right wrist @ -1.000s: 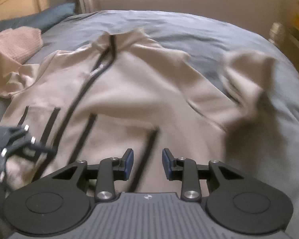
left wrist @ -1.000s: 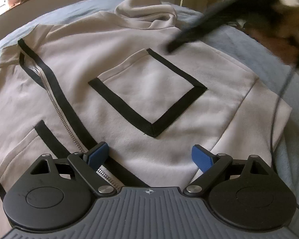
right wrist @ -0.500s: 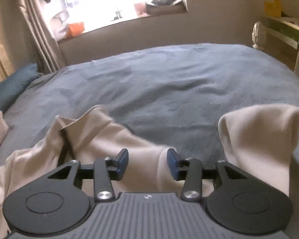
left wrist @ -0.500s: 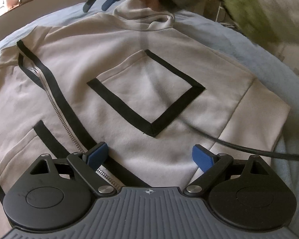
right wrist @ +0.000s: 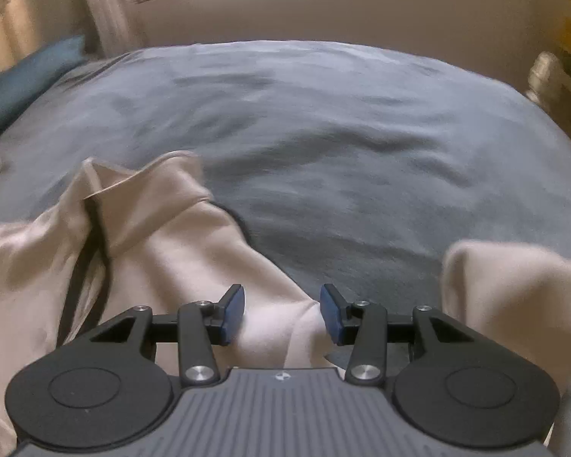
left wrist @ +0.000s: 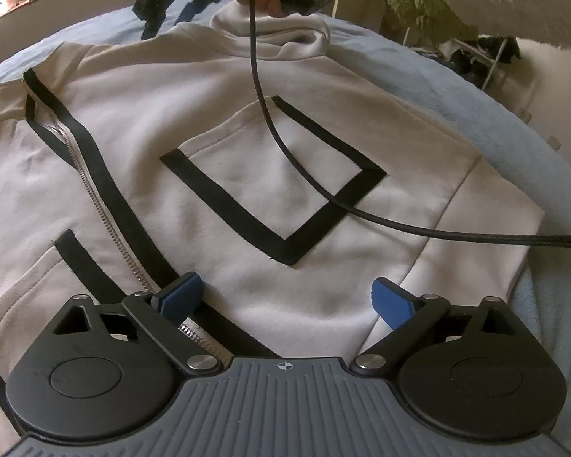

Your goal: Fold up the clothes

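Cream zip-up top (left wrist: 217, 122) with black trim, spread flat on the blue bedcover (left wrist: 456, 87); collar toward the bed's far edge, one square black-edged pocket (left wrist: 274, 182) facing up. Left gripper (left wrist: 285, 297): jaws wide apart above the hem, nothing between them. Right gripper (right wrist: 281, 310): jaws parted over a fold of the top near the collar, pads apparently clear of the cloth, though the view is blurred. Black cable (left wrist: 270, 129) trails across the pocket.
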### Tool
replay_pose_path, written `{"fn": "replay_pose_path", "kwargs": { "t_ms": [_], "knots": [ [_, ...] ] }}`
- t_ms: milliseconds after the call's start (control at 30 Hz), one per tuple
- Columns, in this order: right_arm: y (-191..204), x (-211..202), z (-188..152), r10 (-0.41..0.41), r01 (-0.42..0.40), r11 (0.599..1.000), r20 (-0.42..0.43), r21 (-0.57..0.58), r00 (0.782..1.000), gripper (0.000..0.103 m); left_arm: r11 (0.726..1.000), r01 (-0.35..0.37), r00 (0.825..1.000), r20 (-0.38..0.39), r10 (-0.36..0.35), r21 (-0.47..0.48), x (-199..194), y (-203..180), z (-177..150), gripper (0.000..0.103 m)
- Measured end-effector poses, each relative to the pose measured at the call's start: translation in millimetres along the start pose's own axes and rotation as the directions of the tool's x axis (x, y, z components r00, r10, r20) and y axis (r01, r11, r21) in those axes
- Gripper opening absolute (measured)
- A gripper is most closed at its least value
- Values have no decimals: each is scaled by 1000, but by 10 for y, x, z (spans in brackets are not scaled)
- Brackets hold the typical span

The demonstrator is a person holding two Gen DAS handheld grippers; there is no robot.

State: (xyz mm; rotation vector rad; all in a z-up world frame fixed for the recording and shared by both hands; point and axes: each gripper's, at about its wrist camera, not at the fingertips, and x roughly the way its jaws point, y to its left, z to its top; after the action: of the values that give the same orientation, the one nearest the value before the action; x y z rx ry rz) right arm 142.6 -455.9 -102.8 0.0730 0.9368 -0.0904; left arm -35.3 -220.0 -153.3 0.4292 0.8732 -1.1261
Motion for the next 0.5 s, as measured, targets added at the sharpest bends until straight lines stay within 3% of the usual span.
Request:
{"fn": "replay_pose_path", "kwargs": {
  "t_ms": [167, 200, 233, 300, 500],
  "knots": [
    [162, 173, -18, -63, 60, 990, -21, -126, 998, 42, 1000, 2, 1000, 1, -2, 4, 6, -5, -3, 98],
    [181, 206, -30, -74, 70, 988, -21, -138, 997, 34, 1000, 2, 1000, 1, -2, 4, 8, -6, -3, 98],
    [187, 232, -37, -88, 85, 987, -13, -140, 996, 18, 1000, 2, 1000, 1, -2, 5, 9, -7, -4, 98],
    [195, 279, -50, -116, 115, 983, 5, -140, 993, 4, 1000, 3, 1000, 2, -3, 7, 11, -9, -5, 98],
    [64, 299, -24, -137, 140, 989, 57, -41, 989, 1, 1000, -1, 1000, 4, 1, 11, 7, -12, -12, 98]
  ]
}}
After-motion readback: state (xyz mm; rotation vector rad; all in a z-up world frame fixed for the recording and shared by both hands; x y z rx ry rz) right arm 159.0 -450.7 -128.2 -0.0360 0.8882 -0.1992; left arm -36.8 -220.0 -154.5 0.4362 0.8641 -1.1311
